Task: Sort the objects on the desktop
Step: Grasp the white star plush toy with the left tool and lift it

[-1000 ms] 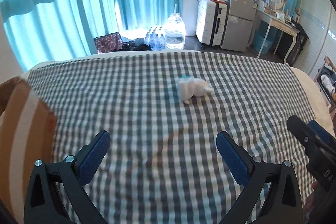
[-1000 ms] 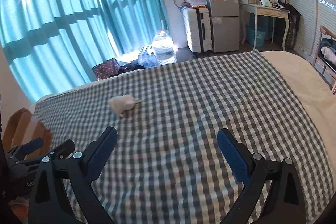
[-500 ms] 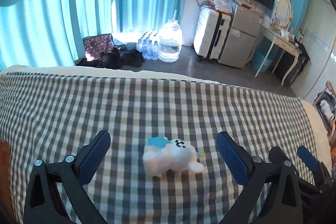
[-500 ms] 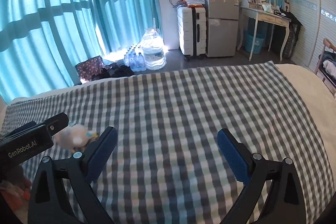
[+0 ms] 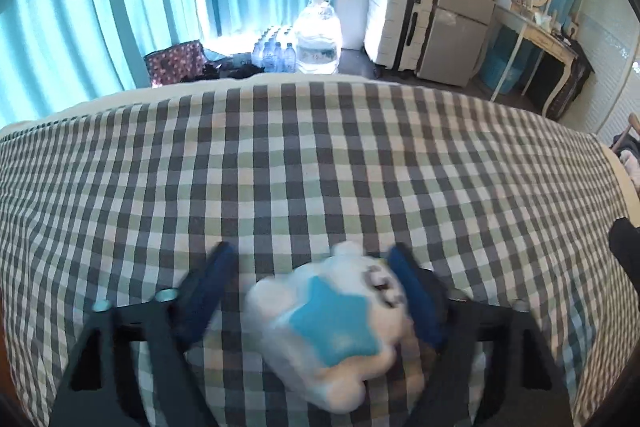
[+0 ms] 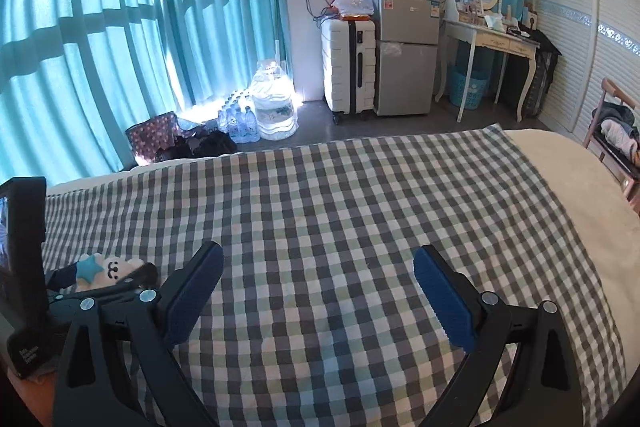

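A white plush toy (image 5: 332, 339) with a blue star on its back lies on the checked cloth (image 5: 320, 167). My left gripper (image 5: 313, 253) is lowered around it and its jaws are closing. The toy sits between them. The right pad (image 5: 412, 287) touches the toy's head, and a narrow gap remains at the left pad (image 5: 208, 291). From the right wrist view the toy (image 6: 110, 267) shows at the far left, inside the left gripper (image 6: 108, 279). My right gripper (image 6: 319, 257) hovers open over bare cloth (image 6: 340, 207) with nothing between its fingers.
The cloth covers a bed with cream bedding (image 6: 568, 179) at its right side. Beyond the far edge are a big water jug (image 6: 274, 107), small bottles, dark bags (image 6: 156, 135), a white suitcase (image 6: 348, 63), a small fridge (image 6: 406, 55), a dressing table (image 6: 492, 39) and a chair (image 6: 616, 131).
The left gripper came forward and down until the toy lay between its fingers, and the fingers moved closer together. The right gripper shifted at first, then stayed put.
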### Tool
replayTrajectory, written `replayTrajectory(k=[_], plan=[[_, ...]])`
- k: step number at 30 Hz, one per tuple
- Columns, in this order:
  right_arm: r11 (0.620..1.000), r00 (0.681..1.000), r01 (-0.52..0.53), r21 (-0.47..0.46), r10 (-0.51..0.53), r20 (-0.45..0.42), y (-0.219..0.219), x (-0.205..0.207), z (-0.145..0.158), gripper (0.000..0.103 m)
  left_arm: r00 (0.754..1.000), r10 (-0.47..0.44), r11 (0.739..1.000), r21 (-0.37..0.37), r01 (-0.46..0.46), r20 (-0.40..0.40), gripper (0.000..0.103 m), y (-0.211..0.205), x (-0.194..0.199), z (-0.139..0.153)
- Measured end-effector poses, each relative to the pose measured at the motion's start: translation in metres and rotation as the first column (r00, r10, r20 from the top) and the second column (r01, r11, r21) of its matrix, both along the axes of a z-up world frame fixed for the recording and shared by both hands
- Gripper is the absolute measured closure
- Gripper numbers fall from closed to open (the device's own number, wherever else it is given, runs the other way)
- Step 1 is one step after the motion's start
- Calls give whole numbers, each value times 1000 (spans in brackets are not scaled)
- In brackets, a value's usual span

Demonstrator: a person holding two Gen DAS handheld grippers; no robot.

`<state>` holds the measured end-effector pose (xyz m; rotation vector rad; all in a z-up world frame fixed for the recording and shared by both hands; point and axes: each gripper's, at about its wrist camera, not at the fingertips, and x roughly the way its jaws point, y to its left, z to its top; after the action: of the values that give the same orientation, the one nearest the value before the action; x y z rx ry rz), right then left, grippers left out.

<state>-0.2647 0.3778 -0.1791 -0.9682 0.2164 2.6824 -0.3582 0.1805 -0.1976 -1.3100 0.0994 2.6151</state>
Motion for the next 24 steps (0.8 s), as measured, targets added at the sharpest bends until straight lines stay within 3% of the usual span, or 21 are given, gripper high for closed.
replayTrajectory(k=[6,11,14,18,24], plan=[[1000,1000,12,-8,-12,12,-1,7,0,6,999,-38,999,-18,38,-26,40,-7,22,13],[1000,1000,15,-25,-15,15,-5,26,8,6,998,-28,1000,-12,27,-49,40,-32,58,43],[999,1000,18,-42,-18,-10,-14,47,30,6,997,-23,1000,-18,22,-72,40,-52,87,71],[998,998,-6,-58,2,-66,-39,79,65,6,993,2,999,34,2,-118,40,-83,131,120],[991,985,-126,-49,119,-123,-115,121,122,6,976,26,999,40,-18,-216,40,-128,185,187]])
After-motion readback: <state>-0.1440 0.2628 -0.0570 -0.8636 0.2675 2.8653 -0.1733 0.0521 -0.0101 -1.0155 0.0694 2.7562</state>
